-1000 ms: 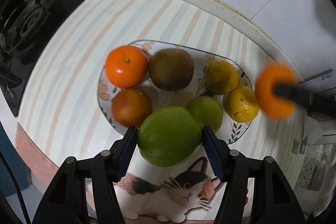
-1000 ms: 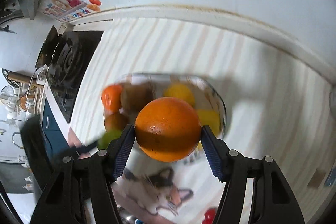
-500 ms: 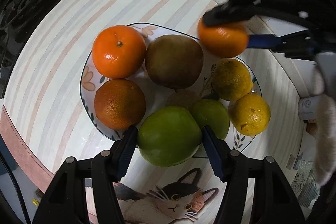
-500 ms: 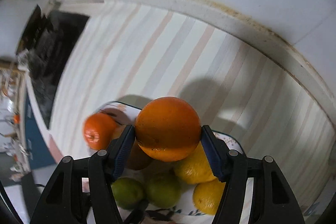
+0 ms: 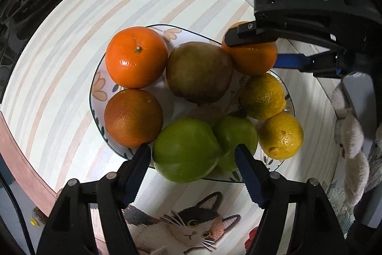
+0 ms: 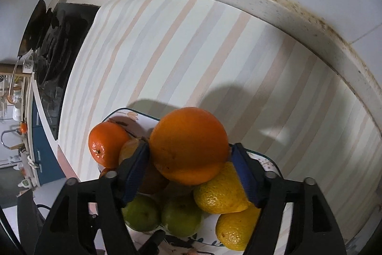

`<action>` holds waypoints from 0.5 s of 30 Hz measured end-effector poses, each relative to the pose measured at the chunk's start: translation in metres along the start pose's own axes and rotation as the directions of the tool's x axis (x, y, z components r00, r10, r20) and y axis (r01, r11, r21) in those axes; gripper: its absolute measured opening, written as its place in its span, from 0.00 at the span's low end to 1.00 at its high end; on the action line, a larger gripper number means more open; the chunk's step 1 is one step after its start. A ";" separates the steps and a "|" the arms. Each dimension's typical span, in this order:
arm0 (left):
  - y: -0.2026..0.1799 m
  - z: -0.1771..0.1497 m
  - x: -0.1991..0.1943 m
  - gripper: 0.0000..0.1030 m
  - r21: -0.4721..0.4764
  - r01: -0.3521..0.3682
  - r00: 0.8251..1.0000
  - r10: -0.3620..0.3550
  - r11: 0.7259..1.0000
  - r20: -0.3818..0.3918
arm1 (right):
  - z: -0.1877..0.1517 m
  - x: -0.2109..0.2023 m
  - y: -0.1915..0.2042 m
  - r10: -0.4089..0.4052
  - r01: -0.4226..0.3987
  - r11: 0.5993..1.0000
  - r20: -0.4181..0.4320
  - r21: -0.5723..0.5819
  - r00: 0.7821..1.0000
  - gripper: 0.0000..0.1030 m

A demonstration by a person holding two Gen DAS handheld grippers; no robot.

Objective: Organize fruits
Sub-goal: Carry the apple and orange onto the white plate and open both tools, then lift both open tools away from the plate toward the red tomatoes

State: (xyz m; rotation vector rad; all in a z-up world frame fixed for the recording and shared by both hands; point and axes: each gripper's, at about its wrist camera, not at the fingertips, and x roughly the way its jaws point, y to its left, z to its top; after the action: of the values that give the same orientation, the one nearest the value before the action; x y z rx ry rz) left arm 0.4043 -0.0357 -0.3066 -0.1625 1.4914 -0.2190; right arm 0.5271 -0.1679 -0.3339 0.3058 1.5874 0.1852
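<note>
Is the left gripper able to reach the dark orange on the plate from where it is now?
Probably yes. The left gripper has just been opening around the big green fruit, pads apart from it. The dark orange lies right beside its left finger, uncovered from above; only the green fruit crowds it.

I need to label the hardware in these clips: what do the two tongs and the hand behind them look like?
Both tongs, left and right, are black plastic with ridged blue pads. The right one's body bears white letters "DAS". A light knitted glove covers the hand.
</note>
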 end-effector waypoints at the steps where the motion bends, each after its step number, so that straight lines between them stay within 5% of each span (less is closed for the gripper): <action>1: -0.001 0.000 -0.002 0.69 0.005 -0.006 1.000 0.006 1.000 0.006 | -0.001 -0.002 -0.003 0.010 -0.010 1.000 0.006 0.008 1.000 0.76; 5: -0.001 -0.001 -0.011 0.84 0.013 -0.021 0.999 0.021 1.000 0.028 | -0.006 -0.017 -0.011 0.030 -0.031 0.999 0.036 0.028 0.999 0.87; 10: 0.003 -0.004 -0.037 0.86 0.017 -0.067 0.994 0.066 0.998 0.086 | -0.030 -0.052 -0.014 -0.028 0.029 1.000 0.118 -0.009 0.993 0.90; 15: 0.013 -0.013 -0.069 0.87 0.011 -0.169 0.971 0.165 0.986 0.172 | -0.079 -0.084 -0.021 -0.110 0.117 0.993 0.201 -0.024 0.973 0.92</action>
State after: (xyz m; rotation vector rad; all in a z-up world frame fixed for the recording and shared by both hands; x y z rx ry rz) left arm 0.3872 -0.0064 -0.2439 -0.0332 1.3231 -0.0863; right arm 0.4482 -0.2078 -0.2572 0.1981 1.3970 0.0909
